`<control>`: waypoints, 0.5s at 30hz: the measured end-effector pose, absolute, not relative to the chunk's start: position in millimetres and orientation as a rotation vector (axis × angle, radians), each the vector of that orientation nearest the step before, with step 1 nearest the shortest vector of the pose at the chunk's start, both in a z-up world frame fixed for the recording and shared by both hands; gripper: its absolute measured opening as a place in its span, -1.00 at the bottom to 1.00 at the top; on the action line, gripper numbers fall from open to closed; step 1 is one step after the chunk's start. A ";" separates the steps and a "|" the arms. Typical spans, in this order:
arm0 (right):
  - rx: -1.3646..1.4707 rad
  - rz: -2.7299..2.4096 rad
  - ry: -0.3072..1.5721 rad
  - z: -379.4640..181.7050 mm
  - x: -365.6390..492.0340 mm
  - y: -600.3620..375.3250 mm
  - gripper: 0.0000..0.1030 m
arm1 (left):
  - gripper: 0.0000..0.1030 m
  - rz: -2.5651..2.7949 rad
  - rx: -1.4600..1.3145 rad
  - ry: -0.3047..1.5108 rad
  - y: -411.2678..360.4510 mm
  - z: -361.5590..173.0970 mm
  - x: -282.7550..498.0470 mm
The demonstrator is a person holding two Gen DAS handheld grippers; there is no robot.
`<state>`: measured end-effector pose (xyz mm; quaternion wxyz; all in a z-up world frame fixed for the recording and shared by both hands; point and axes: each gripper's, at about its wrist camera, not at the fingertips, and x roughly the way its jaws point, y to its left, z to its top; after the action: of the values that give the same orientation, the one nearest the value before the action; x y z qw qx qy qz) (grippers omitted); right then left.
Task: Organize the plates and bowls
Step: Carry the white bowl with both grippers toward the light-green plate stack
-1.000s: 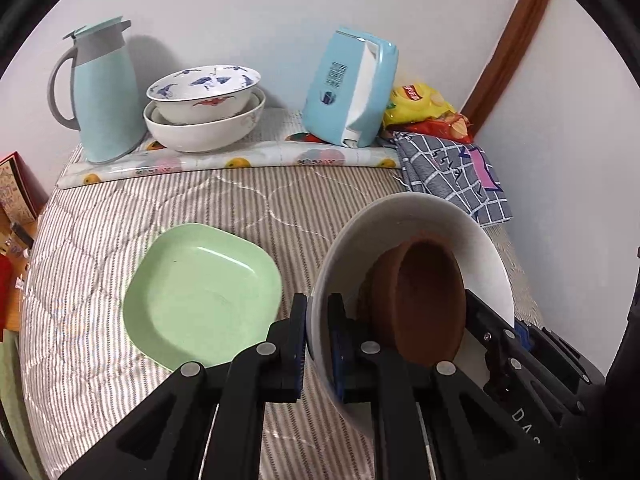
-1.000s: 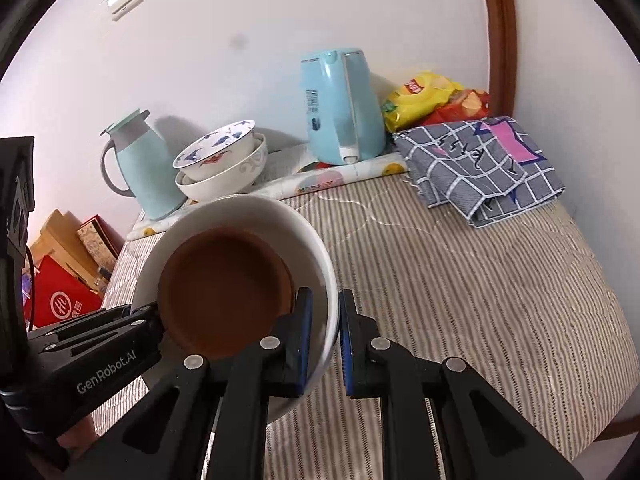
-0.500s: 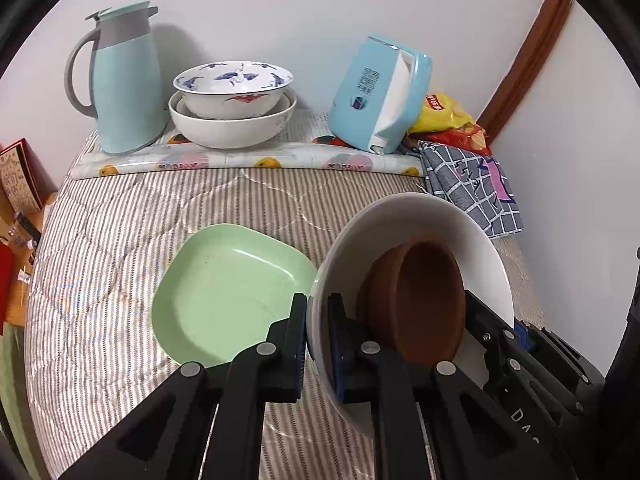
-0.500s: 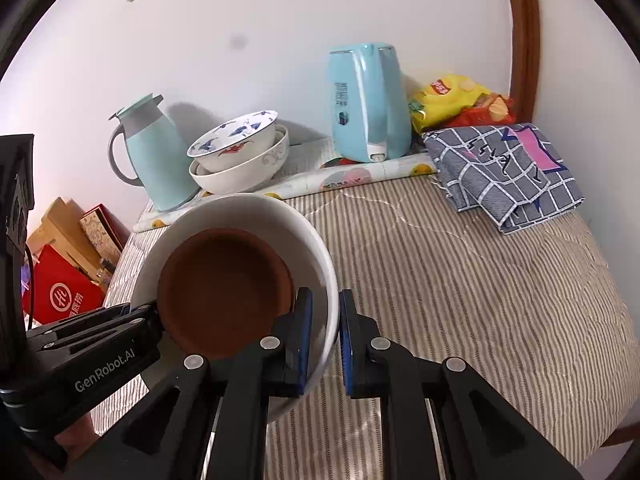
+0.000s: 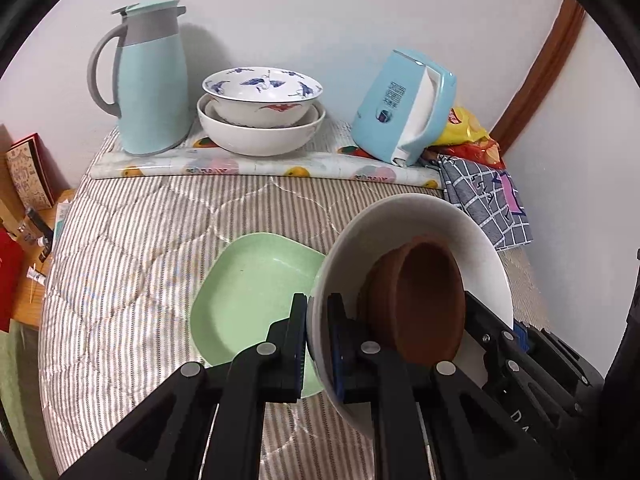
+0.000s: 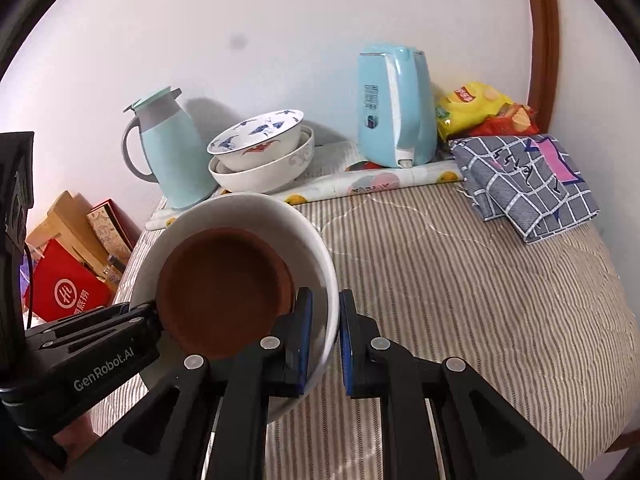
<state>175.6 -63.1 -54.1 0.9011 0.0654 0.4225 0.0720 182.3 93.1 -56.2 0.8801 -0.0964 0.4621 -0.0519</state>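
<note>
Both grippers hold one large white bowl by opposite sides of its rim, above the striped bed. A brown bowl sits inside it. My left gripper is shut on the near rim. My right gripper is shut on the white bowl's right rim, with the brown bowl beside it. A green square plate lies on the bed under the left gripper. A blue-patterned bowl is stacked in a white bowl at the back.
A light blue jug and a blue kettle stand by the wall on a fruit-print mat. A grey checked cloth and snack bags lie back right. Boxes sit beyond the bed's left edge.
Both grippers have carried the white bowl with the brown bowl leftward and toward the back; the green plate now lies partly under the bowl. The grips are unchanged.
</note>
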 end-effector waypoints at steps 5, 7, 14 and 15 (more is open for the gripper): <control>0.131 0.163 0.876 -55.5 178.3 -54.1 -0.76 | -0.80 -0.096 -0.207 0.967 102.3 -58.8 183.1; 0.126 0.166 0.877 -57.0 179.1 -50.8 -0.76 | -0.80 -0.092 -0.211 0.968 105.6 -60.2 184.0; 0.113 0.176 0.890 -62.0 183.3 -41.5 -0.76 | -0.80 -0.085 -0.217 0.973 114.2 -64.5 186.7; 0.112 0.177 0.891 -62.6 184.0 -40.1 -0.76 | -0.80 -0.084 -0.219 0.975 115.4 -65.3 187.4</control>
<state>184.0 -40.1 -62.6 0.8970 0.0541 0.4303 0.0853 187.4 115.4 -65.3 0.8769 -0.1052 0.4673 -0.0405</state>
